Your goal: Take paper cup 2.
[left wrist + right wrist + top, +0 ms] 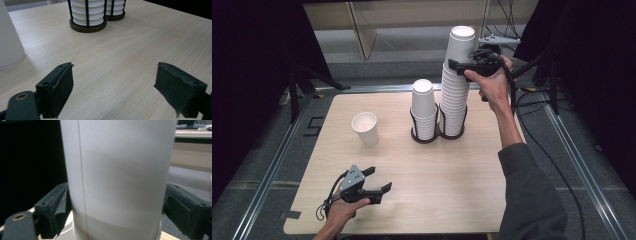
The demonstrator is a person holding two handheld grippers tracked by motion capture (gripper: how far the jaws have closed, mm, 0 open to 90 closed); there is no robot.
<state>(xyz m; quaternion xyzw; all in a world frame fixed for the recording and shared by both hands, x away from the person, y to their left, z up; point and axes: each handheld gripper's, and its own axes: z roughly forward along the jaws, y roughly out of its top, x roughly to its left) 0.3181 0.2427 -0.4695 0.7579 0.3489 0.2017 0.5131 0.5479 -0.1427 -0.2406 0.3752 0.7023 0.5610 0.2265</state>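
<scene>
A tall stack of white paper cups (454, 100) stands in a black wire holder at the back of the wooden table (437, 185). Its top cup (461, 42) sits between the jaws of my right gripper (460, 63), and both pads press on its sides; in the right gripper view this top cup (120, 170) is held in the right gripper (116, 207). A shorter cup stack (423, 107) stands just left of the tall one. A single white cup (366, 128) stands upright further left. My left gripper (379, 179) rests low near the front edge, open with nothing between its fingers.
In the left gripper view the left gripper (115, 82) faces the two holders (87, 15) across bare wood, with the single cup (8, 37) at the left edge. Black stands and cables (532, 95) flank the table, and a wooden frame (362, 30) stands behind it.
</scene>
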